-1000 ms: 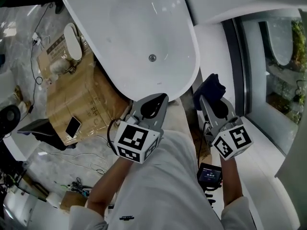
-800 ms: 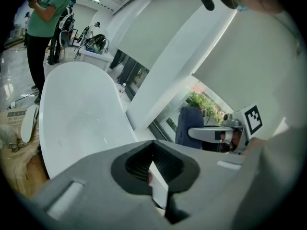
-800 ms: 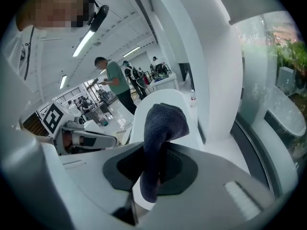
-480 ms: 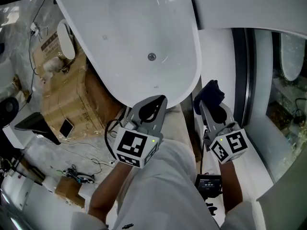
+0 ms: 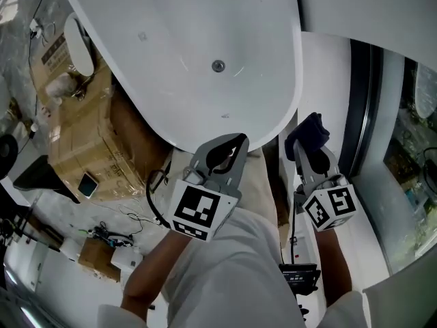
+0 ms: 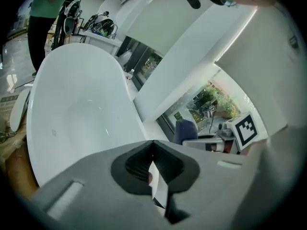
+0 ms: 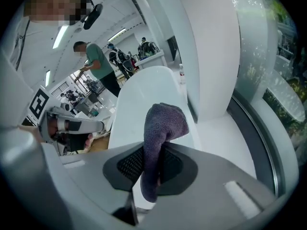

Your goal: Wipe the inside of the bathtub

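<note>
The white bathtub (image 5: 177, 33) fills the top of the head view, its drain (image 5: 218, 65) near the middle. My left gripper (image 5: 234, 141) hovers just over the tub's near rim, jaws shut with nothing in them; in the left gripper view the left gripper (image 6: 152, 145) points along the tub (image 6: 81, 114). To the right of the tub, my right gripper (image 5: 309, 146) is shut on a dark purple-blue cloth (image 5: 311, 128). The cloth (image 7: 163, 121) stands up out of the right gripper (image 7: 153, 152) and hides its tips.
A cardboard box (image 5: 82, 128) with a phone (image 5: 87, 183) on it sits against the tub's left side. Cables (image 5: 102, 238) lie on the floor. A dark window frame (image 5: 362, 115) runs along the right. People (image 7: 98, 66) stand beyond the tub's far end.
The head view has swung, so the tub looms larger and more upright. Both grippers keep their places at the tub's near end, and the cloth stays held.
</note>
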### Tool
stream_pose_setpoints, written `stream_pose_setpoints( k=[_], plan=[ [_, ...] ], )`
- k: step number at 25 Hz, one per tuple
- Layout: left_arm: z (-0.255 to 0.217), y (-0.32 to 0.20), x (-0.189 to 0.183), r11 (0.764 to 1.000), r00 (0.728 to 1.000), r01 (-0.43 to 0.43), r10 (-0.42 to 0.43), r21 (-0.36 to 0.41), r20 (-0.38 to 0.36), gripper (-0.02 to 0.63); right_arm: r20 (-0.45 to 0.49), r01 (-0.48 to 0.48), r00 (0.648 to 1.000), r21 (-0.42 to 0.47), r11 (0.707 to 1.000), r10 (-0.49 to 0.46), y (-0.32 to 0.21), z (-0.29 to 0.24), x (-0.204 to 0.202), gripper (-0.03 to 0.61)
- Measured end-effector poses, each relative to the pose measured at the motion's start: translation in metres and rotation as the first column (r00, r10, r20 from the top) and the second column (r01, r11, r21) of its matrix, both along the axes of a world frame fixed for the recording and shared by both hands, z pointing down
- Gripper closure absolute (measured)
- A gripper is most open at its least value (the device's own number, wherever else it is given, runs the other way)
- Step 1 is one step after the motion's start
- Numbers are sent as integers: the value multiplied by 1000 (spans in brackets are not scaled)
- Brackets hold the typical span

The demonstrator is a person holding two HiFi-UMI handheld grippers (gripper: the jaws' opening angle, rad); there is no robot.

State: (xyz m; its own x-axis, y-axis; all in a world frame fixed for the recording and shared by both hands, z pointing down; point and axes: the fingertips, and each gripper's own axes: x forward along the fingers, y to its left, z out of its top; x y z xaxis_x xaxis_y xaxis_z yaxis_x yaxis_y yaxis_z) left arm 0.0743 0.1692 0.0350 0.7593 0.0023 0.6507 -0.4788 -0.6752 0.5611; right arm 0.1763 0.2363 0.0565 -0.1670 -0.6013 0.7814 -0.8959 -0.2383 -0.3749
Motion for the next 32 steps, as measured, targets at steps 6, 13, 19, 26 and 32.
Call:
stream_pose_setpoints(
  k=[6,13,19,26,32],
  plan=[
    [27,3,5,1000,1000,-11,11,-19,1,615,-19,-22,1000,-14,1000,22,-9,39,1,526],
    [62,17,8,999,999,-21,22,-49,28,615,-40,-80,996,-94,992,76,4,90,-3,526],
    [96,23,19,996,998,-57,59,-67,28,615,-50,-151,988,-146,978,146,20,129,7,526],
    [124,35,24,990,994,-96,100,-102,33,615,-46,-159,987,-179,971,153,21,156,10,526],
    [135,44,24,987,994,-94,100,-128,42,615,-87,-12,996,-219,976,-7,14,174,10,526]
  ],
)
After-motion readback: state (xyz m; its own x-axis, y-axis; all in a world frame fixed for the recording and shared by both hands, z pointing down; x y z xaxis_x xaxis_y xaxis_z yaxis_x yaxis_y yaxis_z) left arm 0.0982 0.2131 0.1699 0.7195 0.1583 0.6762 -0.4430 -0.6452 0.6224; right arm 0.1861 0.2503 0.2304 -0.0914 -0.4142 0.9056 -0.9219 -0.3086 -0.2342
